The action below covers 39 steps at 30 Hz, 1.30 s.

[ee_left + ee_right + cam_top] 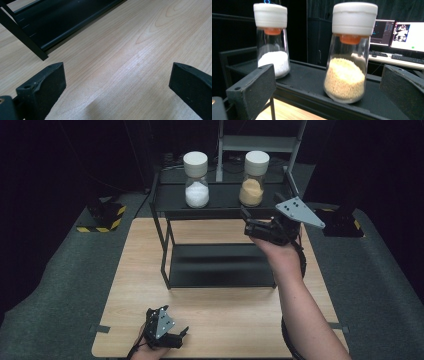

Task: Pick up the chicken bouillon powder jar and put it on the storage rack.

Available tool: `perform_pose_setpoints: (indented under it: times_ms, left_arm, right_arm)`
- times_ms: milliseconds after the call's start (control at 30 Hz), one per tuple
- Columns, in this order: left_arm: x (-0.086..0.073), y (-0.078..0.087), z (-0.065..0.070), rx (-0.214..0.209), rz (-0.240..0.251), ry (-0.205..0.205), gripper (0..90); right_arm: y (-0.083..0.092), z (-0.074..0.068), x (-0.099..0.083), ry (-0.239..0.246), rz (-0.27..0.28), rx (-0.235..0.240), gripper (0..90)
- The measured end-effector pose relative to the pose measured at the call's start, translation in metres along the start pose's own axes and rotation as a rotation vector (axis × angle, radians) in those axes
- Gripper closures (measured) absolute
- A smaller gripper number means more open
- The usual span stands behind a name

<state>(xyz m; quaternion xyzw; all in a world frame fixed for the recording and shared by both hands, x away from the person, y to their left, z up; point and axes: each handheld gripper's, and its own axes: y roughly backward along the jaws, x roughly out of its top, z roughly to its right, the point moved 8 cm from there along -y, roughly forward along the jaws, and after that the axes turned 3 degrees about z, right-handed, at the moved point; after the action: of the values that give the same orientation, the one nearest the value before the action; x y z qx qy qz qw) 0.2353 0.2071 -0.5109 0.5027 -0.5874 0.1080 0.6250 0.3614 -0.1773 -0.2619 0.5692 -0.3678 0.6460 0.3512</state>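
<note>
Right gripper (248,222), jaws wide, approaches the white-capped glass jar of tan granules (348,57); grasp not yet made. Left gripper (181,334) rests wide, empty.

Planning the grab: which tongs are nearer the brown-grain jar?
Right. The right tongs are open just before the brown-grain jar; the left tongs sit at the table's near edge.

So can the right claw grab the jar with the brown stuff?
Probably yes. The right claw is open just in front of the brown-filled jar on the top shelf, and nothing stands between them.
</note>
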Motion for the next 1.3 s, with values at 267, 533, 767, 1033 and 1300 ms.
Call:
perform_pose_setpoints:
  times_ms: [267,533,767,1033,1300]
  left_arm:
    - [0.000,0.000,0.000,-0.001,-0.004,-0.003,1.3]
    - [0.000,0.000,0.002,0.001,0.001,-0.013,1.3]
    - [0.000,0.000,0.001,-0.002,0.002,-0.016,1.3]
    - [0.000,0.000,0.002,-0.005,0.002,-0.022,1.3]
    - [0.000,0.000,0.002,-0.005,0.001,-0.024,1.3]
  right_arm:
    - [0.012,0.002,-0.020,0.000,-0.014,0.015,0.0]
    - [0.026,-0.001,-0.043,0.024,-0.037,0.037,0.0]
    - [0.039,-0.003,-0.063,0.028,-0.057,0.043,0.0]
    - [0.048,-0.004,-0.082,0.032,-0.080,0.043,0.0]
    - [0.058,-0.008,-0.102,0.060,-0.114,0.046,0.0]
